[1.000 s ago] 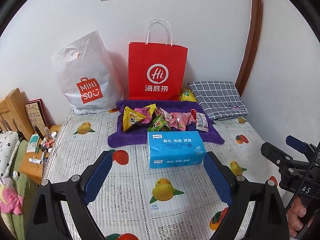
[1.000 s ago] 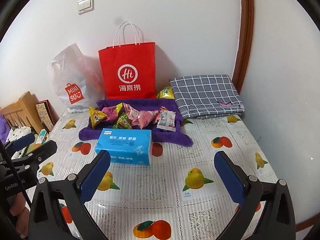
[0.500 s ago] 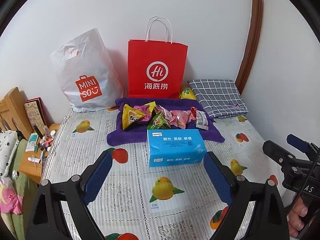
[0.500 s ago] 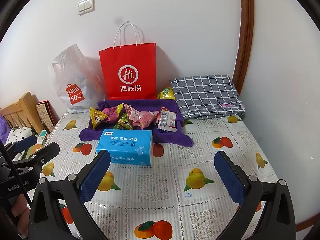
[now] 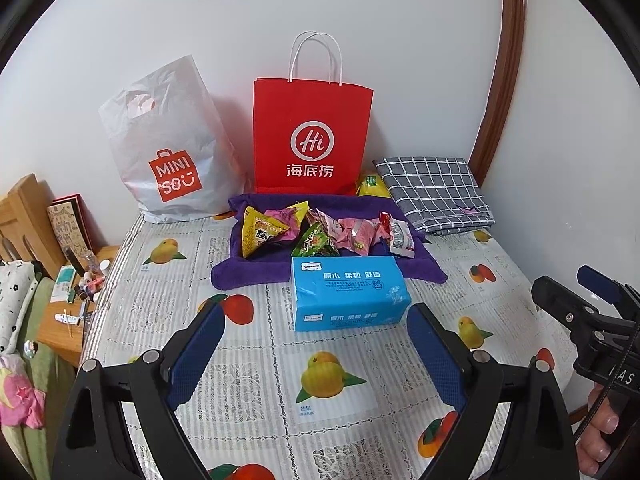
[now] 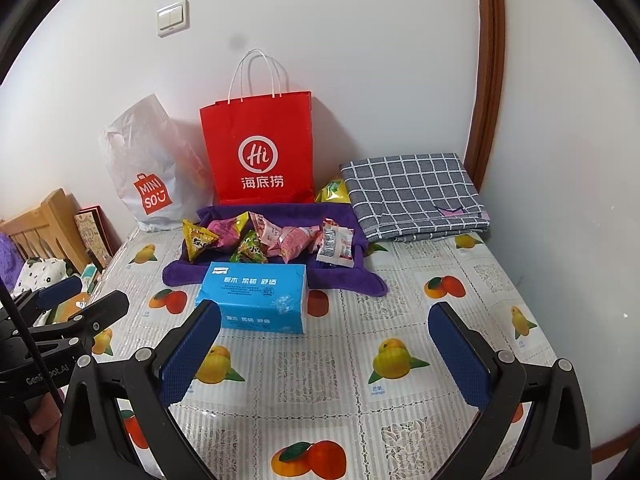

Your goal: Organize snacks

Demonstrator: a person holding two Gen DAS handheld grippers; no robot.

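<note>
both grippers, left gripper (image 5: 316, 344) and right gripper (image 6: 324, 340), hover with jaws wide open and empty over the fruit-print worktop (image 5: 256, 384); crinkly snack packets (image 5: 320, 230) lie heaped on a purple cloth (image 5: 248, 272) behind a blue tissue pack (image 5: 348, 296), bare room nearest.

The left gripper (image 5: 314, 322) points forward and downward with its two blue-padded fingers (image 5: 196, 354) spread wide and nothing between them. The right gripper (image 6: 324, 326) is angled the same way beside it, its blue pads (image 6: 458, 354) also set wide apart and gripping nothing. Each gripper shows at the edge of the other's view, with what seems to be the fingertips of the right hand (image 5: 600, 436) curled around its handle, only partly visible.
</note>
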